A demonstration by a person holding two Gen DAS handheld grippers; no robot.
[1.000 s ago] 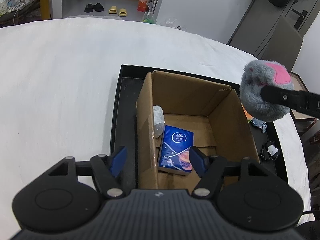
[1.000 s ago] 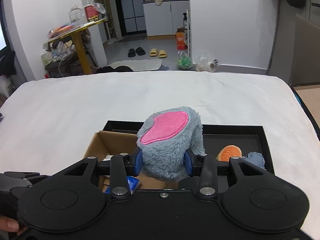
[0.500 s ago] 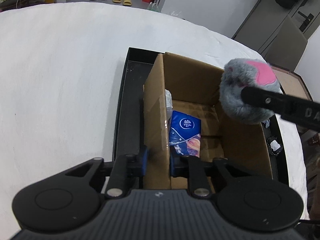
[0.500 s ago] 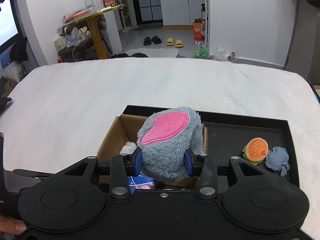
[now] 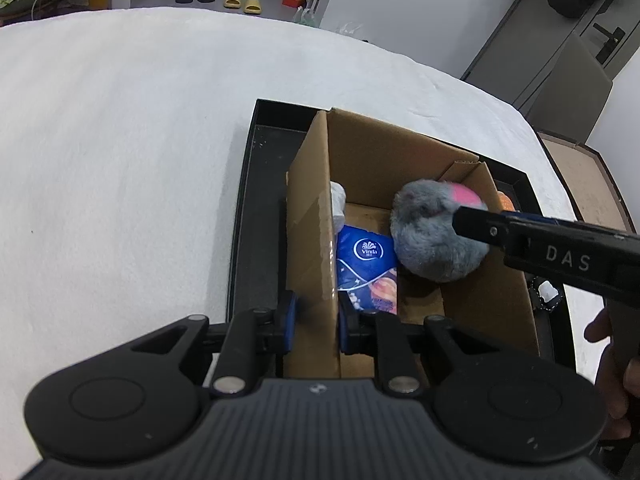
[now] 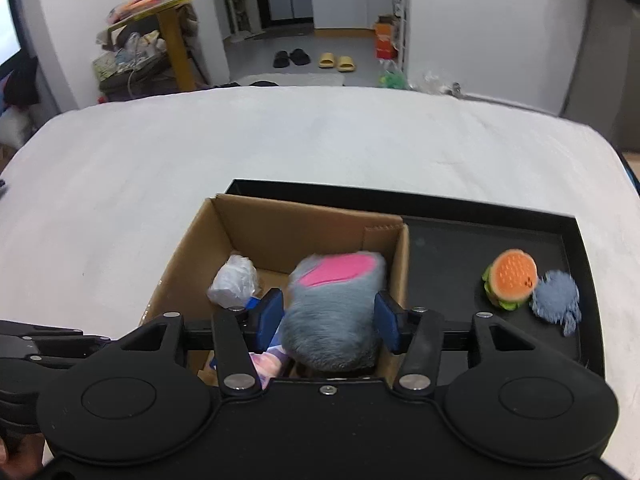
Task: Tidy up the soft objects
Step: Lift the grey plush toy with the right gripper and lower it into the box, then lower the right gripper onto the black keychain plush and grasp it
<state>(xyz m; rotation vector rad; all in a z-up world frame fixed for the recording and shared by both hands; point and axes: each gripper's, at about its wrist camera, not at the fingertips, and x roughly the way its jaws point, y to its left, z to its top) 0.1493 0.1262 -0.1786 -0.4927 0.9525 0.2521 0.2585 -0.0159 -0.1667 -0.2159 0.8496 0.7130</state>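
A grey plush toy with a pink patch (image 6: 334, 308) hangs inside the open cardboard box (image 6: 304, 228), between the spread pads of my right gripper (image 6: 328, 320); the jaws stand wider than the toy. It also shows in the left wrist view (image 5: 436, 236). My left gripper (image 5: 314, 320) is shut on the box's left wall (image 5: 314, 232). A blue tissue pack (image 5: 366, 264) and a white crumpled bag (image 6: 234, 282) lie in the box.
The box stands in a black tray (image 6: 500, 240) on a white table (image 6: 200, 152). A plush burger (image 6: 510, 280) and a blue fuzzy toy (image 6: 556, 300) lie in the tray's right part. A small black-and-white item (image 5: 546, 292) lies by the box.
My right gripper lowered the plush toy into the box and its jaws opened. My left gripper closed on the box's left wall and stays there.
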